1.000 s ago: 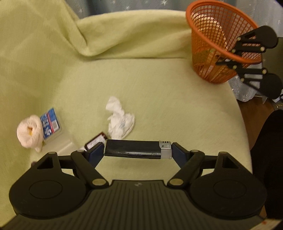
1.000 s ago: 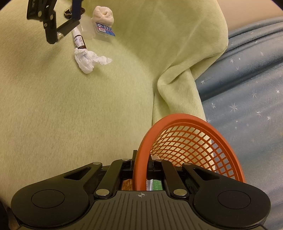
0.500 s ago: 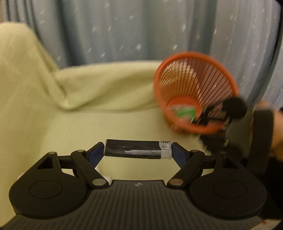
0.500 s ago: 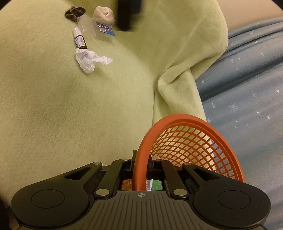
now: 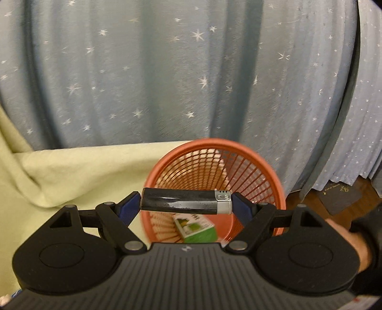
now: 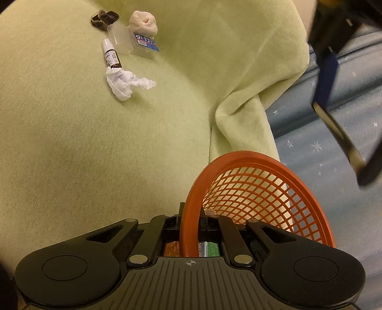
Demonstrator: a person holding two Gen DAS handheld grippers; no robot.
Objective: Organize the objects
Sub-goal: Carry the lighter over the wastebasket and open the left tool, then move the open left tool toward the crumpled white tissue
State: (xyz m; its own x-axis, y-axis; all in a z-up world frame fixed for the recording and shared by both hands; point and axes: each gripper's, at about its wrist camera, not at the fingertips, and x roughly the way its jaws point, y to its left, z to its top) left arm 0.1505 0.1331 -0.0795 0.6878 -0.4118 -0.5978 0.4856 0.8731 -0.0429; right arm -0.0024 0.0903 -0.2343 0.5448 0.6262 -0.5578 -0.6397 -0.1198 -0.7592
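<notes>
Now, from the left wrist view, the left gripper (image 5: 186,202) clamps a black lighter (image 5: 186,201) lengthwise, 1 blue pad on its base at 9 o'clock and 1 on its silver cap at 3 o'clock. The lighter lies level across the jaws, in front of the mouth of an orange mesh basket (image 5: 262,167), which fills the middle of the view. A green carton (image 5: 198,227) lies inside the basket, just under the lighter. A starred blue curtain (image 5: 167,71) hangs behind, and a pale green blanket (image 5: 71,171) spreads toward 9 o'clock.

From the right wrist view, the right gripper (image 6: 191,218) is closed tight on the basket's rim (image 6: 188,202) at 6 o'clock, apparently steadying it. The left gripper appears as a dark blur at 2 o'clock. Up at 11 o'clock, on the blanket, lie a dropper bottle (image 6: 111,54), a crumpled tissue (image 6: 124,83), a clear box (image 6: 133,43), a rolled sock (image 6: 143,23) and a dark hair tie (image 6: 103,18).

The lighter is probably light, stiff and smooth, so an end-to-end pinch could slip or twist; a hold across its flat sides would likely be steadier. The basket looks light and flexible, best held at the rim.
</notes>
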